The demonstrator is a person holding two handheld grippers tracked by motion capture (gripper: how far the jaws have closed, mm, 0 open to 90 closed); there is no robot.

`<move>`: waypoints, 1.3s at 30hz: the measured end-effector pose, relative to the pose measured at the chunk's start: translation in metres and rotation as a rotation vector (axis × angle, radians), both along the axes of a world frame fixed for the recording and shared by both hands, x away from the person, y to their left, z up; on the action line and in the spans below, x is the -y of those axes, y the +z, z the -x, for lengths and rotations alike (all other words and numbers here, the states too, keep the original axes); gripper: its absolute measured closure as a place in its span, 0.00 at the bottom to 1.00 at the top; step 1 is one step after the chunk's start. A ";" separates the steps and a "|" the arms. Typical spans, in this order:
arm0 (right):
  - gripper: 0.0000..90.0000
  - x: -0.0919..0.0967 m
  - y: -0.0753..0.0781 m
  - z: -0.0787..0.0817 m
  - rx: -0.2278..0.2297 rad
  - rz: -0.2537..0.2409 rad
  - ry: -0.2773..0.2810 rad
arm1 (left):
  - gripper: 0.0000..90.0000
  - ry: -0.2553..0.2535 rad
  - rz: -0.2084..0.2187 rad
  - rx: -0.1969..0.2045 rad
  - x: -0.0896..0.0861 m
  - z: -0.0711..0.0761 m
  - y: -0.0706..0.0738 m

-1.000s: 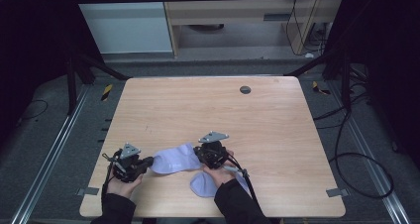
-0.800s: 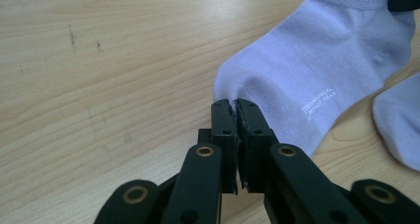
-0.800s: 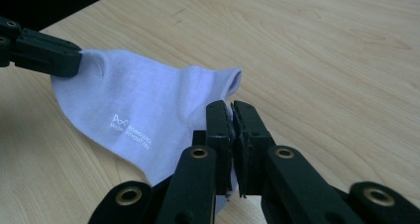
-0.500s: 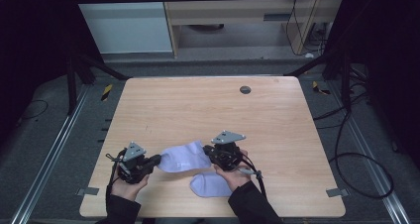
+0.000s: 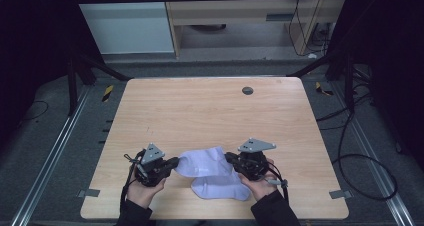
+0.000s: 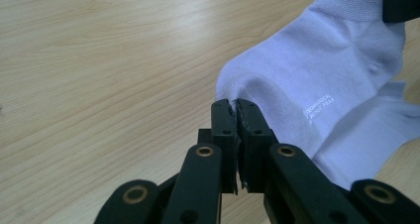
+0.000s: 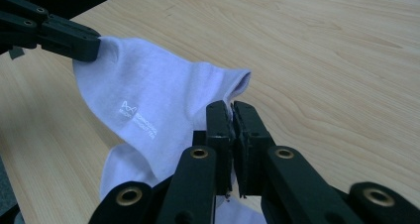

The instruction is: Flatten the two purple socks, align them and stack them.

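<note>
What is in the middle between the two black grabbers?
A pale purple sock stretches between the left gripper and the right gripper, each pinching one end. Another sock lies beneath it. The high view shows this.

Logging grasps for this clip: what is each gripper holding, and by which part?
Both hold the upper pale lilac sock: left gripper shut on its toe end, right gripper shut on its cuff edge.

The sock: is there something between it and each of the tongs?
No. Both tongs, left and right, are shut on the pale sock at opposite edges. A second sock lies beneath it on the table.
</note>
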State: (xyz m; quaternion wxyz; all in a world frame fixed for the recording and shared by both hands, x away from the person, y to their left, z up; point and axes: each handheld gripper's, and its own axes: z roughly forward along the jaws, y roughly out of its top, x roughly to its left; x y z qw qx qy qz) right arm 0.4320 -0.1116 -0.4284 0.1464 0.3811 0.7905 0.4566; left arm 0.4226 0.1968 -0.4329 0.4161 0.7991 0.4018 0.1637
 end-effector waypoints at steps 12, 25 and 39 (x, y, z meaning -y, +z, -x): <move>0.96 0.027 -0.003 0.019 -0.010 0.008 -0.012 | 0.96 -0.060 -0.027 -0.010 0.023 0.008 0.000; 0.96 0.037 -0.014 0.031 -0.033 0.035 -0.008 | 0.96 -0.104 -0.072 -0.054 0.039 0.011 -0.017; 0.96 0.041 -0.026 0.042 -0.066 0.056 0.000 | 0.96 -0.141 -0.109 -0.094 0.048 0.014 -0.029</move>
